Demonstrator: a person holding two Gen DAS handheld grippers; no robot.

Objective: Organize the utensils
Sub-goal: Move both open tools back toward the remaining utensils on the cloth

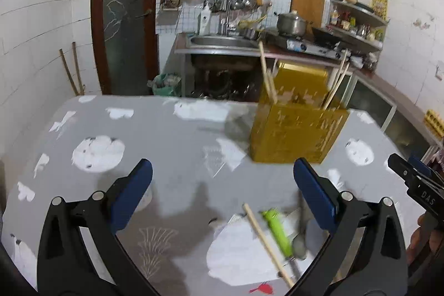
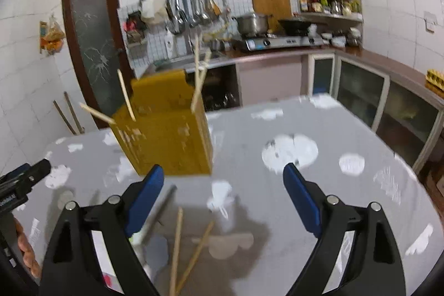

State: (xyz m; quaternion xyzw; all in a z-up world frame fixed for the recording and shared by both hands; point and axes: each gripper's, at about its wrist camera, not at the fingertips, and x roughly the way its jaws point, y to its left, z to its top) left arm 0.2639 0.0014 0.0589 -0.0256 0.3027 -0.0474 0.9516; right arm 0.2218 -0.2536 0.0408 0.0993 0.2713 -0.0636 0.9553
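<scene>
Both tools are wide open and holding nothing, left tool (image 1: 222, 196) and right tool (image 2: 223, 199). The yellow utensil holder (image 1: 297, 129) stands on the table (image 1: 166, 135) just past them, while loose chopsticks (image 2: 177, 246) and a green-handled utensil (image 1: 277, 230) lie right below the tips.

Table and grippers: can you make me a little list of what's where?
table: grey cloth with white shapes
holder: yellow box, standing on the table, far side
in holder: several chopsticks sticking up
loose on table: chopsticks, a green-handled utensil, a spoon, lying close to the grippers
left gripper: open, nothing between the pads
right gripper: open, nothing between the pads
picture quality: blurred, so small details are unclear
</scene>
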